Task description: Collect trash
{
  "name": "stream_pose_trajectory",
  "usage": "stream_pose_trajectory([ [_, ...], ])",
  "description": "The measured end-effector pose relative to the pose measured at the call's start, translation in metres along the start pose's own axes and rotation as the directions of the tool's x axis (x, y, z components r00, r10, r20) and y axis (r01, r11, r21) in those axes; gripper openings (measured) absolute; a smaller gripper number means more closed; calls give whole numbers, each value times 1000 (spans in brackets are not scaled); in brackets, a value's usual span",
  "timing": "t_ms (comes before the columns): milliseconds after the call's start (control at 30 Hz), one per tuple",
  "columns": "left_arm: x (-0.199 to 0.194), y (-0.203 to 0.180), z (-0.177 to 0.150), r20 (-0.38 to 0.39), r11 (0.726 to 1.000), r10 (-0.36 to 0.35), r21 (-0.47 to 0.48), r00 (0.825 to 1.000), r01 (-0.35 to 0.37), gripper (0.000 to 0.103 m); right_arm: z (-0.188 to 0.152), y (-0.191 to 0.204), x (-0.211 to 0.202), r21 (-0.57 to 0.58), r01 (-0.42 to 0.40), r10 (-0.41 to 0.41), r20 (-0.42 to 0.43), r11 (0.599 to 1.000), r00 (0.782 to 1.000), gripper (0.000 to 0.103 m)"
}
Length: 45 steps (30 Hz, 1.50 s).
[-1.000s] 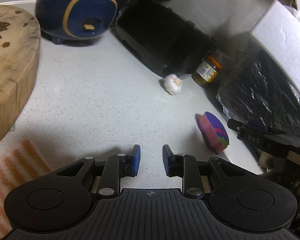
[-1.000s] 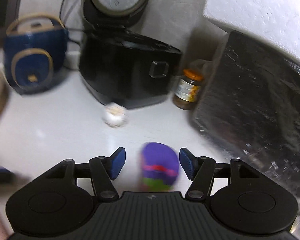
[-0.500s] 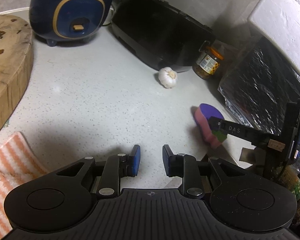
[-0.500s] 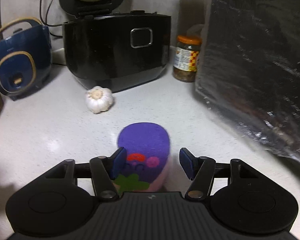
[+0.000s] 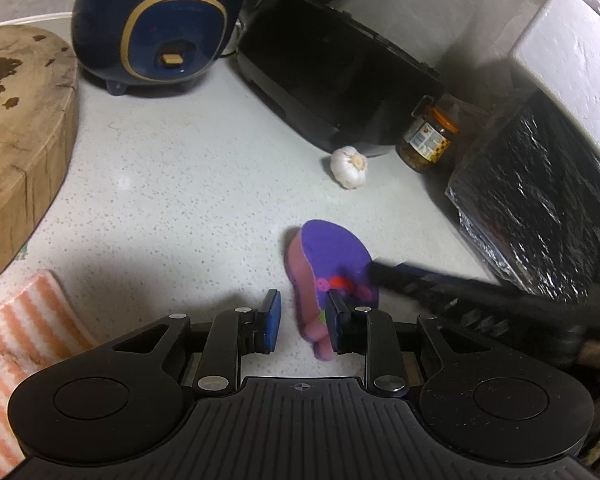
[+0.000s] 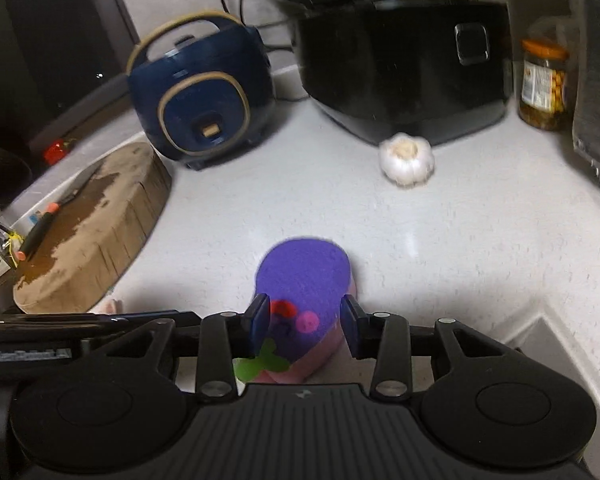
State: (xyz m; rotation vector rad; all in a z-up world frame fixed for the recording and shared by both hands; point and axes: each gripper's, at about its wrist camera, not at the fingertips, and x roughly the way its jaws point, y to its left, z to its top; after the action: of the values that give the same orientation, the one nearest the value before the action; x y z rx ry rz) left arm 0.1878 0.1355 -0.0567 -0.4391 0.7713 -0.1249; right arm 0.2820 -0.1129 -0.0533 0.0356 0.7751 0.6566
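Right tool (image 6: 304,322): jaws have just been closing, and the blue pads now sit against both flanks of the purple-topped pink sponge (image 6: 304,280), which stands on the pale speckled tabletop (image 6: 440,232); contact looks firm, though motion blur makes it hard to be certain. Left tool (image 5: 300,322): jaws part-open, holding nothing, hovering low with its right-hand finger just in front of the sponge's near end as its own camera sees it. Just beyond the sponge lies a garlic bulb (image 6: 407,157), touching or nearly touching the front of a black cooker (image 6: 400,72). A navy rice cooker (image 6: 204,92) stands left of that. An orange-lidded jar (image 6: 543,84) stands at the right, beside a foil-wrapped box (image 5: 540,208). A round wooden chopping block (image 6: 88,232) sits far left, and a striped orange cloth (image 5: 24,328) lies near the left tool.
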Motion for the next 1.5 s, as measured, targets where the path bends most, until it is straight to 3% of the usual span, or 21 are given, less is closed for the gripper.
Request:
stream_pose_trajectory([
  [133,-6,8,0,23,1000,6,-15,1000,-5,27,14,-12,-24,19,74,-76,112,997,991,56],
  [233,-14,18,-1,38,1000,15,-24,999,-14,27,33,-32,-25,63,157,-164,146,986,976,57],
  [367,-26,30,-6,61,999,22,-33,998,-20,27,67,-53,5,64,252,-257,95,966,962,57],
  [567,-39,36,-18,51,999,33,-5,998,-32,27,103,-67,74,75,185,-187,20,980,982,57],
  [667,-46,36,-24,49,998,50,22,998,-51,27,111,-69,109,92,212,-211,-30,973,977,57],
  [767,-49,37,-26,44,998,55,27,998,-56,27,109,-75,125,126,191,-183,-68,974,981,55],
  [833,-47,37,-25,44,997,69,22,997,-70,27,106,-74,123,128,163,-154,-74,978,985,43],
  [900,-41,33,-22,37,998,60,28,997,-61,27,99,-68,111,95,169,-163,-61,981,985,33],
  [1067,-19,10,-16,6,995,24,93,1000,-24,27,67,-61,60,58,133,-132,-16,989,991,23],
  [1133,-10,-4,-14,0,991,18,134,1000,-18,27,53,-62,44,64,138,-137,-19,988,990,3],
  [1400,9,-51,-7,62,958,22,283,998,-39,27,13,-68,4,120,141,-143,9,983,990,5],
  [1500,25,-68,-9,85,926,73,363,994,-99,28,-1,-70,-10,154,144,-148,14,978,989,16],
])
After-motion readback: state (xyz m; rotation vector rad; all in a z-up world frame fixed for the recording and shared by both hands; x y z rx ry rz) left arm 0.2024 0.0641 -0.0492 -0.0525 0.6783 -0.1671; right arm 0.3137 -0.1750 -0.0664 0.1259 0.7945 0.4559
